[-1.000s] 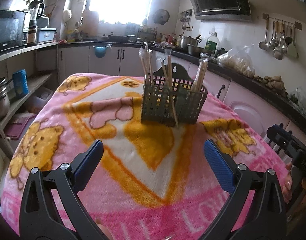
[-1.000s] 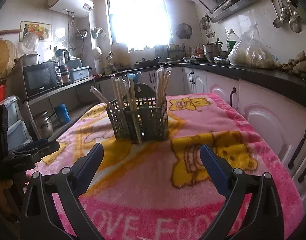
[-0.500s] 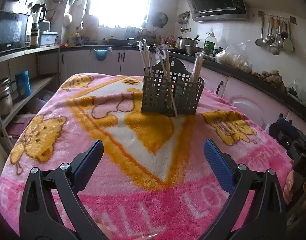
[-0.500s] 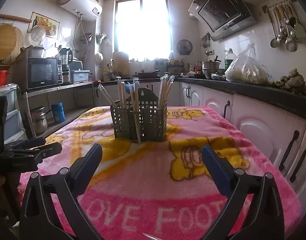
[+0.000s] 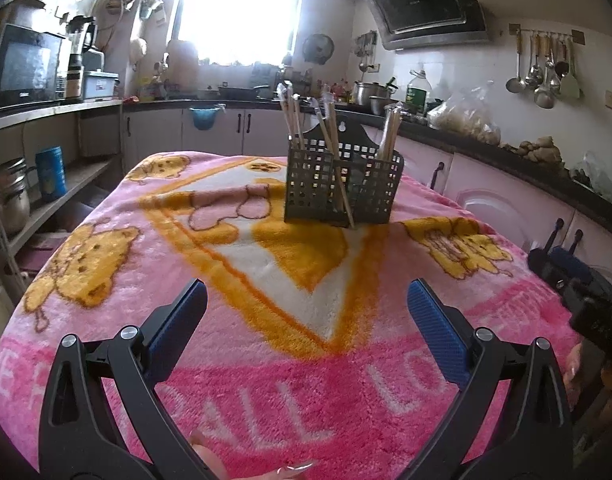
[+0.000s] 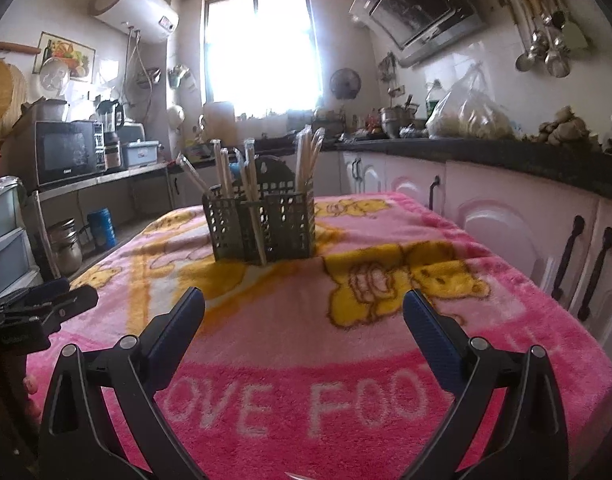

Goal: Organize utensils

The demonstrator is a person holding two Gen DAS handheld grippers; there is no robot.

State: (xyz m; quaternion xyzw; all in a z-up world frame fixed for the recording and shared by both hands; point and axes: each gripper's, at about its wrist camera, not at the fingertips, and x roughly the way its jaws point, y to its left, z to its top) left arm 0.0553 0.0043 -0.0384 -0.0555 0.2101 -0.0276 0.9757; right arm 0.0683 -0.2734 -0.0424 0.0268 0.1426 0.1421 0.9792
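A dark slotted utensil basket [image 5: 342, 190] stands upright in the middle of the table on a pink cartoon blanket [image 5: 266, 272]. Several wrapped chopsticks [image 5: 292, 120] stand in its compartments. One chopstick [image 5: 338, 176] leans against the basket's front, its tip on the blanket. The basket also shows in the right wrist view [image 6: 262, 228] with chopsticks [image 6: 306, 160]. My left gripper [image 5: 306, 304] is open and empty, well short of the basket. My right gripper [image 6: 304, 308] is open and empty near the front edge.
Pale cabinets under a dark counter [image 5: 506, 200] run along the right. Open shelves with pots and a blue can [image 5: 50, 174] stand at the left. The left gripper shows at the left edge of the right wrist view [image 6: 38, 312]. The right gripper shows in the left wrist view [image 5: 574, 276].
Both grippers have drawn back from the basket and tilted up, so it looks smaller and farther. Both stay open and empty. The basket and chopsticks have not moved.
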